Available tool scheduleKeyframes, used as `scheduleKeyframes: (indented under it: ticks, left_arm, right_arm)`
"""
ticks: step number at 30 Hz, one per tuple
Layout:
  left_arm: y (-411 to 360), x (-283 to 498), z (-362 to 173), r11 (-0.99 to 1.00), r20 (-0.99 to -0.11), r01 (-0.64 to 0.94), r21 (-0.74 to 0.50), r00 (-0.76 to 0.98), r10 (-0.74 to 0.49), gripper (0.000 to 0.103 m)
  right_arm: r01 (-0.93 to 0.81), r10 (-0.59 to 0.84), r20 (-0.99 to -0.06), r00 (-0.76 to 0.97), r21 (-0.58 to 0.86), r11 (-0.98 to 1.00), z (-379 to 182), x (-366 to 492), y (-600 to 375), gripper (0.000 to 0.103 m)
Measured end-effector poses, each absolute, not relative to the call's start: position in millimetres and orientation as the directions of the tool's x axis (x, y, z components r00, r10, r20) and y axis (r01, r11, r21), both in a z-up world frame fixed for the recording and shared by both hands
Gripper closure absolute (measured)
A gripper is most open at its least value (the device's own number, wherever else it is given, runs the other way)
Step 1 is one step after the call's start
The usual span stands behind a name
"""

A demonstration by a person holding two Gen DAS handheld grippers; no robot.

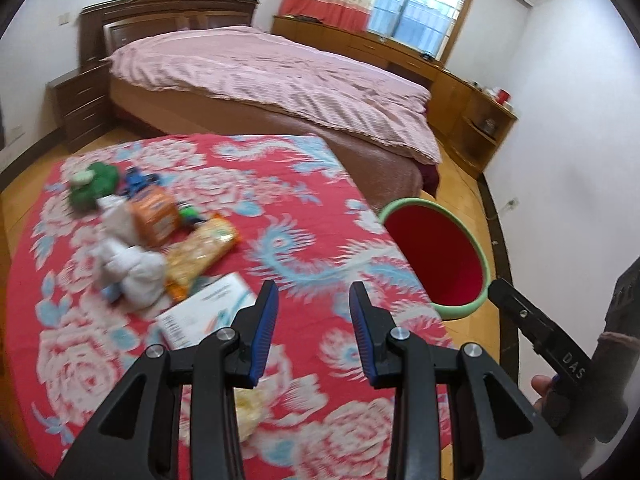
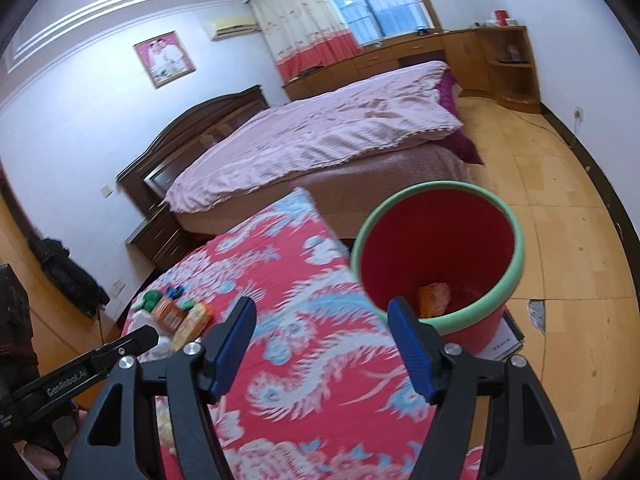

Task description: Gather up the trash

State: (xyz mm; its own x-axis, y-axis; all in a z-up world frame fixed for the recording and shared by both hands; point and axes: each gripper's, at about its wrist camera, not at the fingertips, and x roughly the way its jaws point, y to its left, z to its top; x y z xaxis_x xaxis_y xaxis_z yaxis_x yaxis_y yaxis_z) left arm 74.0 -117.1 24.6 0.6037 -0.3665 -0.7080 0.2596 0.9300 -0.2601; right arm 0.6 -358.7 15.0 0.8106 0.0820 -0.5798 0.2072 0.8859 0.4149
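A pile of trash lies on the red floral cloth (image 1: 304, 216): white crumpled tissue (image 1: 128, 264), an orange packet (image 1: 156, 216), a yellow snack bag (image 1: 204, 248), a white flat box (image 1: 208, 308), green items (image 1: 94, 184). My left gripper (image 1: 314, 300) is open and empty, above the cloth just right of the box. A red bin with a green rim (image 2: 436, 256) stands on the floor by the table's right edge, with an orange wrapper (image 2: 434, 298) inside. My right gripper (image 2: 322, 320) is open and empty, near the bin's rim.
A bed with a pink quilt (image 1: 280, 80) stands behind the table. Wooden cabinets (image 1: 472, 100) run along the window wall. A dark nightstand (image 1: 82, 108) is left of the bed. The floor (image 2: 560, 240) is wooden. A flat board (image 2: 504, 340) lies under the bin.
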Motion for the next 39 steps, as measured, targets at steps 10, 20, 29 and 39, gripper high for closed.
scheduleKeyframes:
  ticks: [10,20,29,39]
  left_arm:
    - [-40.9,55.8,19.8,0.958,-0.718,0.113,-0.262,0.640,-0.272,0.067]
    - [28.3,40.6,-3.0,0.959,-0.739,-0.023,-0.282,0.642,-0.202,0.065]
    - [69.1,37.6,-23.7,0.951,-0.750,-0.111,-0.288,0.644,-0.153,0.065]
    - [89.2,39.6,-38.3,0.941,-0.765,-0.152,-0.304,0.627,-0.145,0.065]
  right_arm:
    - [0.088,0.174,-0.619,0.766,0.370,0.925,17.9,5.6,-295.6,0.032]
    - [-0.009,0.286,-0.688,0.666,0.376,0.926,2.4,10.9,-237.5,0.032]
    - [-0.063,0.323,-0.732,0.599,0.359,0.931,-11.0,18.0,-201.0,0.032]
    - [-0.092,0.329,-0.764,0.555,0.337,0.937,-29.3,25.4,-175.1,0.032]
